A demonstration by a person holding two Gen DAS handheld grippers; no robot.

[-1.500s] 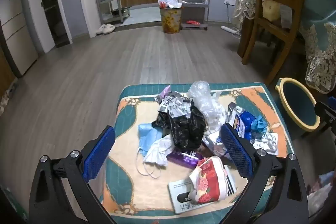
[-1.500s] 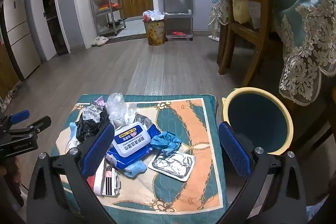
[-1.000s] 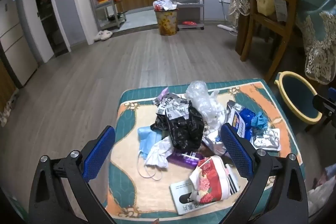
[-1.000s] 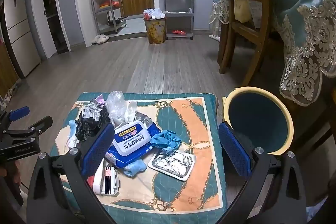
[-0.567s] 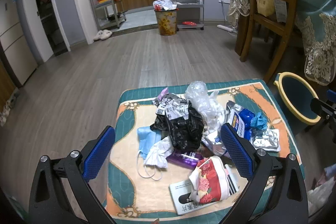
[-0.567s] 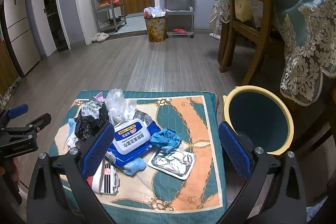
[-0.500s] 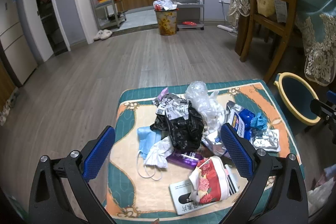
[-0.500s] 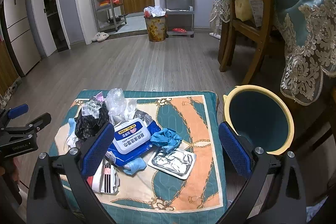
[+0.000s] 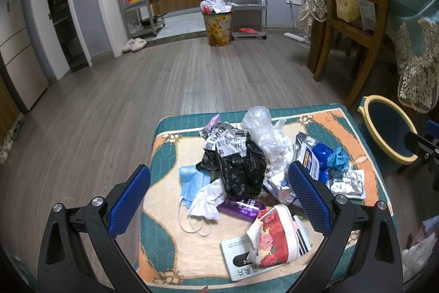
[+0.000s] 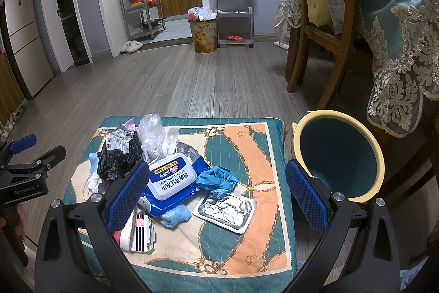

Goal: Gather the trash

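Blue rubber pads sit on both tools, and both tools are wide apart with nothing between their fingers. The left gripper (image 9: 219, 199) hangs over the left part of the trash heap on the low table with the teal and orange cloth (image 10: 263, 144).

Going from left to right, the heap has a light blue face mask (image 9: 190, 177), a crumpled black plastic bag with white labels (image 9: 237, 164), a clear crinkly plastic bag (image 9: 260, 128), a purple wrapper (image 9: 241, 206) and a red flowery paper pack (image 9: 274, 238). Next come a blue wet-wipes pack with a white lid (image 10: 172, 177), a scrunched teal glove (image 10: 218, 179) and a flat silver foil pouch (image 10: 225, 209).

The right gripper (image 10: 216, 192) hangs over the glove and the pouch. Just beside the table on the right stands the round bin with a yellow rim and dark teal inside (image 10: 337, 155), and it looks empty.

I think the job has hardly begun. A good way is to pick one small soft thing first, like the glove, since it is nearest the bin. Come down with the fingers on both sides of it, squeeze gently, lift, then carry it over the rim before letting go. The foil pouch lies flat, so it may be hard to pinch.
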